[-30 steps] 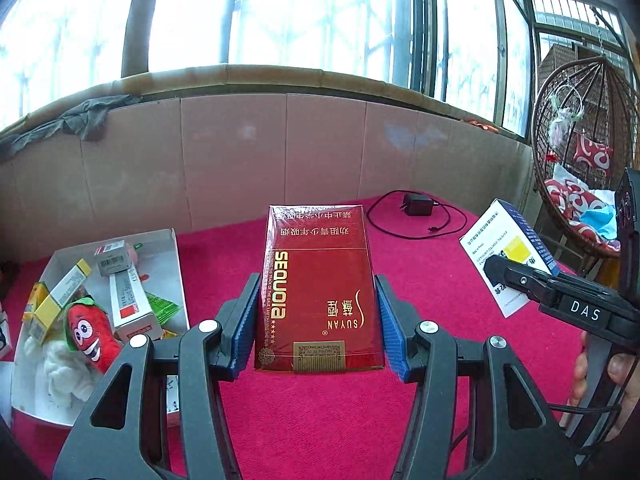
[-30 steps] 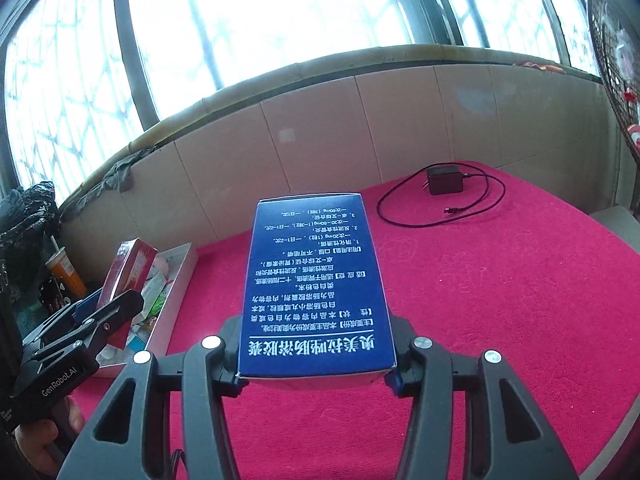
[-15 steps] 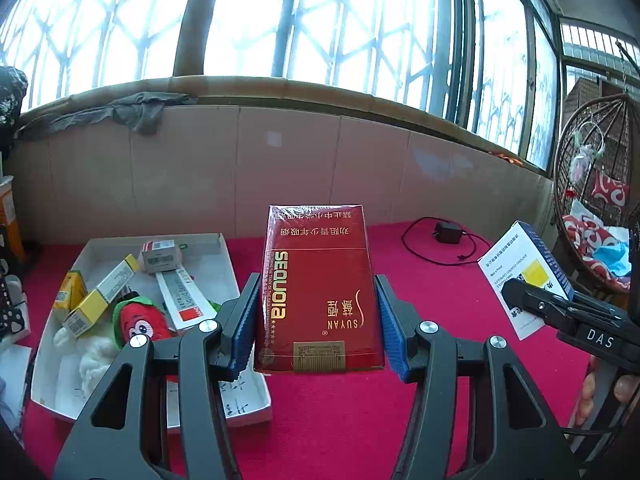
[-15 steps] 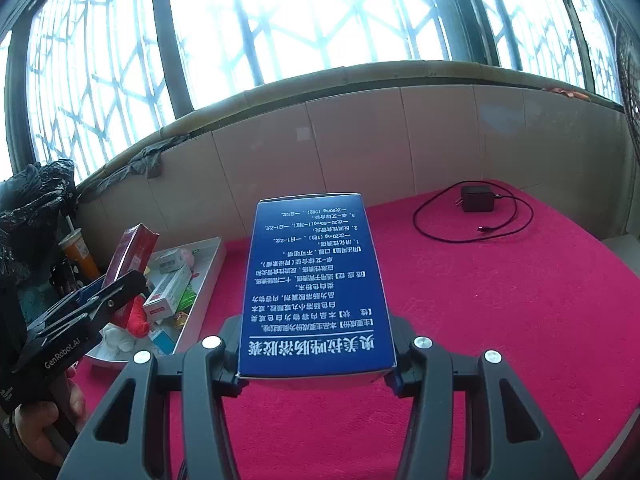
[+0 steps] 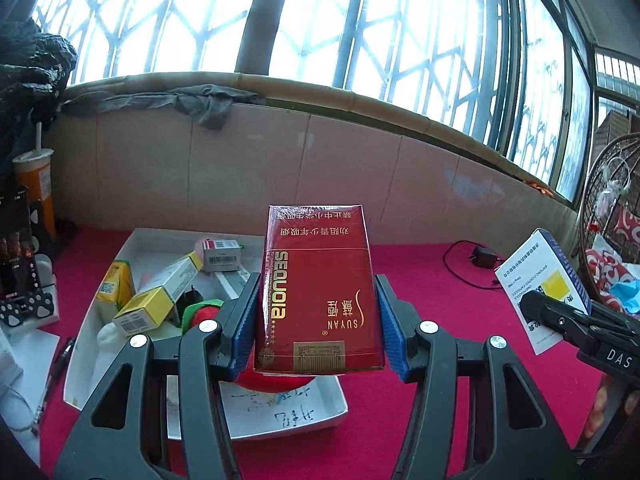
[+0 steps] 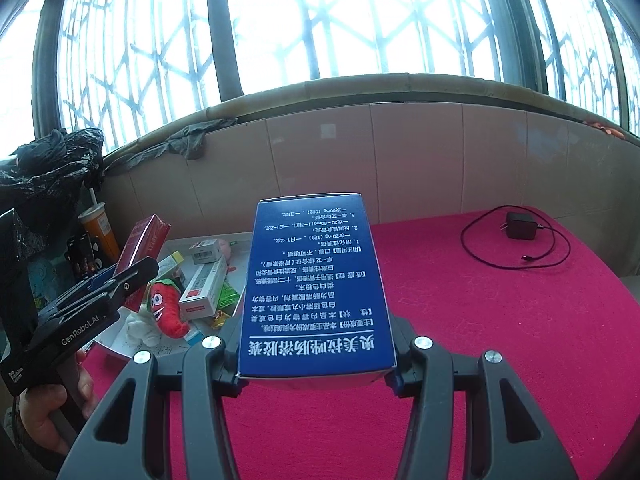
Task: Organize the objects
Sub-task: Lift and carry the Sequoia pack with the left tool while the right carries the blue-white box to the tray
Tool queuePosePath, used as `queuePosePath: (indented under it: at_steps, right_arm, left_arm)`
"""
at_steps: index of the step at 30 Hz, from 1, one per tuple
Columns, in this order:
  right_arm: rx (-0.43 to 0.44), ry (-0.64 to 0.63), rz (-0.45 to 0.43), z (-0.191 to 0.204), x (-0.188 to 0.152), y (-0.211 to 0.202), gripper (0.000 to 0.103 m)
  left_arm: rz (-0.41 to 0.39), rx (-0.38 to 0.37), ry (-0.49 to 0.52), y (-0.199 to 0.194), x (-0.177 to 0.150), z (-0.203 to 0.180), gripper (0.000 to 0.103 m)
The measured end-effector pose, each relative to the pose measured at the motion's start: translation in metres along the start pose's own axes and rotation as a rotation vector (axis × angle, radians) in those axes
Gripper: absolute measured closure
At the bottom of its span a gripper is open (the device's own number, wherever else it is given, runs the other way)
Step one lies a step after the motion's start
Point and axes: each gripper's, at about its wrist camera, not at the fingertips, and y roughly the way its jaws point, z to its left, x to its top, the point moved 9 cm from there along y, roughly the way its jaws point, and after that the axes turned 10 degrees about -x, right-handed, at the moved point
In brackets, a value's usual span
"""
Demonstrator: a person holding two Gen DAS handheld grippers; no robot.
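My left gripper (image 5: 318, 320) is shut on a red cigarette pack (image 5: 318, 280) and holds it in the air over the near end of a white tray (image 5: 280, 412). The pack also shows in the right wrist view (image 6: 142, 252). My right gripper (image 6: 316, 356) is shut on a blue medicine box (image 6: 316, 288), held above the red cloth to the right of the tray (image 6: 120, 344). The box also shows in the left wrist view (image 5: 540, 284). The tray holds several small boxes (image 5: 156, 300) and a strawberry plush (image 6: 166, 308).
A black charger with its cable (image 6: 520, 228) lies on the red cloth at the far right. An orange cup (image 5: 36, 184) and a phone (image 5: 16, 248) stand left of the tray. A tiled wall runs behind. A wicker hanging chair (image 5: 608, 216) is at the right.
Both grippers have swung left and tilted up, each still holding its box. The left gripper with the red pack now hangs over the tray's near end.
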Motion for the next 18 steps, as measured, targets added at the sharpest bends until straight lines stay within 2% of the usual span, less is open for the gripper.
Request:
queuePosePath:
  at_steps: [18]
  right_arm:
    - [0.065, -0.127, 0.028, 0.079, 0.005, 0.027, 0.052]
  left_arm:
    - [-0.016, 0.097, -0.104, -0.011, 0.004, 0.086, 0.049]
